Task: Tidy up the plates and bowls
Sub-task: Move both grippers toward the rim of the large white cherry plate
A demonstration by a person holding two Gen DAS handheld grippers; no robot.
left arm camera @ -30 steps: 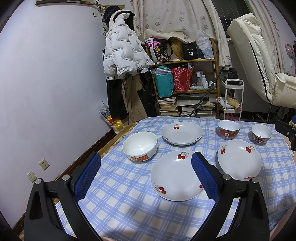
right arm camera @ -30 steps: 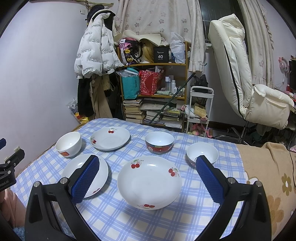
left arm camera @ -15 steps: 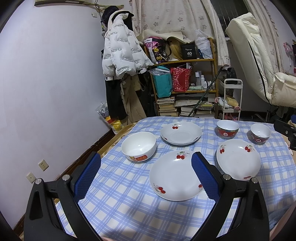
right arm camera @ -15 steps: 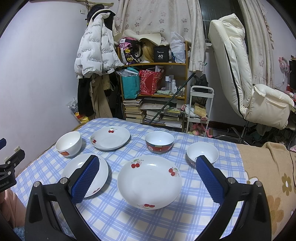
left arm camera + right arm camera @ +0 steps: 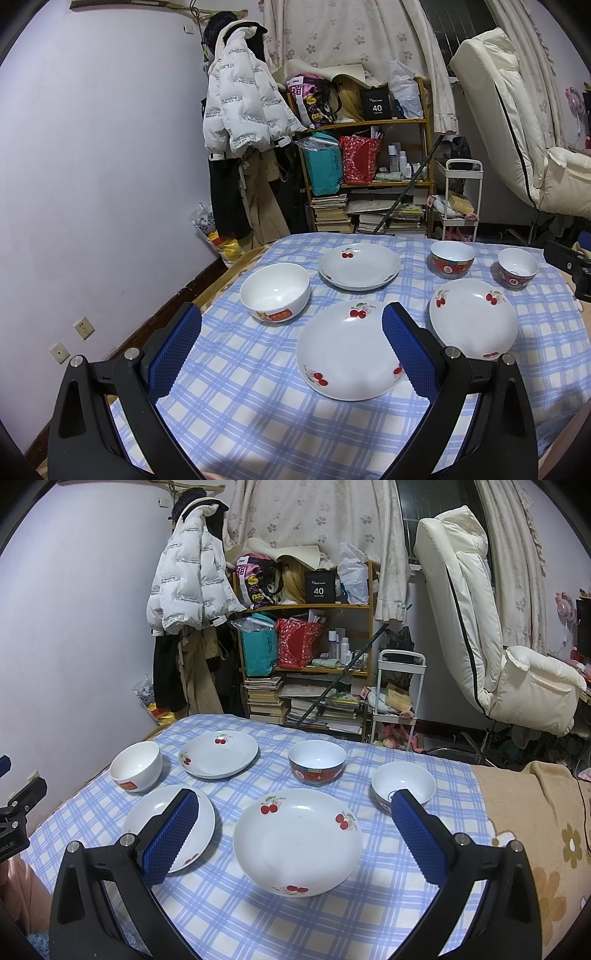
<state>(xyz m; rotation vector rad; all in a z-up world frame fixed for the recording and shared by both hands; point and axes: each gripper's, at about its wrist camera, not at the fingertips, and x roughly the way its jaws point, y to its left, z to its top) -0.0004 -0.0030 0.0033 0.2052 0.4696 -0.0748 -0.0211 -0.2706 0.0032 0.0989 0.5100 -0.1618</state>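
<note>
Plate [image 5: 297, 842] lies between the open right hand-held gripper [image 5: 295, 827] fingers, untouched.

three cherry plates [image 5: 297, 840] [image 5: 218, 753] [image 5: 201, 821] upright, apart | white bowl [image 5: 136, 765] far left | two red-sided bowls [image 5: 317, 762] [image 5: 403, 784] right

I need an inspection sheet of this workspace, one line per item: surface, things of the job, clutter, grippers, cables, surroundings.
Surface: blue checked tablecloth covers the table; flowered brown blanket at its right end.
Job's things: three cherry plates and three bowls, white bowl, red bowl, small bowl, all separate, none stacked.
Clutter: nothing seen on the cloth.
Grippers: left gripper open, empty; right gripper open, empty; both above the table.
Cables: one thin dark cable over the blanket.
Surroundings: crowded shelf, white jacket, white chair.
</note>
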